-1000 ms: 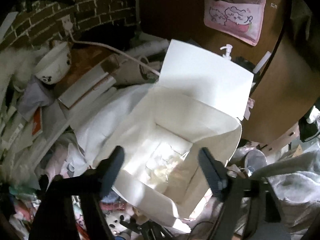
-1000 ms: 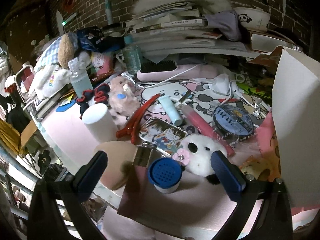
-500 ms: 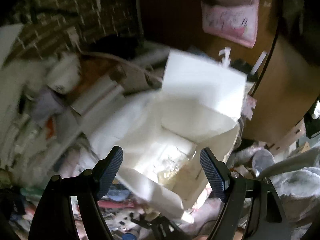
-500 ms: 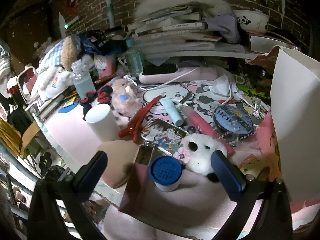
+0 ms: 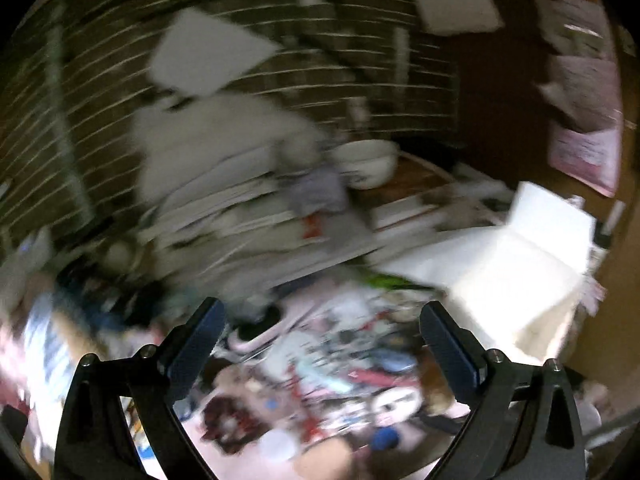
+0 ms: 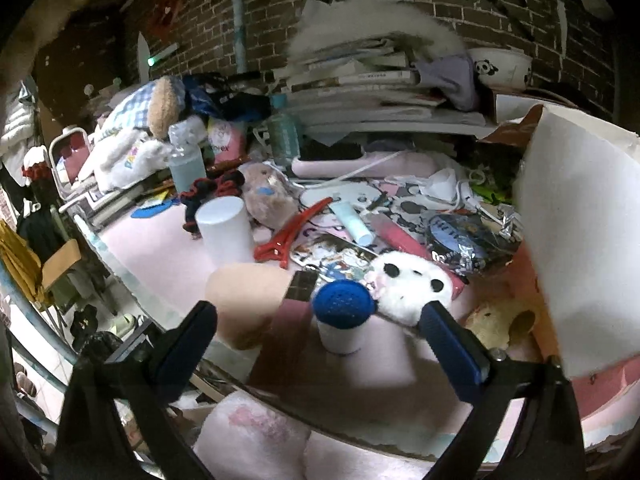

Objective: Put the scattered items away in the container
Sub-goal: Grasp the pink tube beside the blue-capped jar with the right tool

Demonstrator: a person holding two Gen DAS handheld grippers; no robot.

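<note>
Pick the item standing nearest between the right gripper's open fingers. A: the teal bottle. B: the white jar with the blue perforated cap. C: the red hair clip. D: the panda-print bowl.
B: in the right wrist view the white jar with the blue perforated cap stands just ahead of the open right gripper, untouched; the other items lie farther back.

White box open at right, blue-capped bottle upright, panda plush seemingly touching it
</note>
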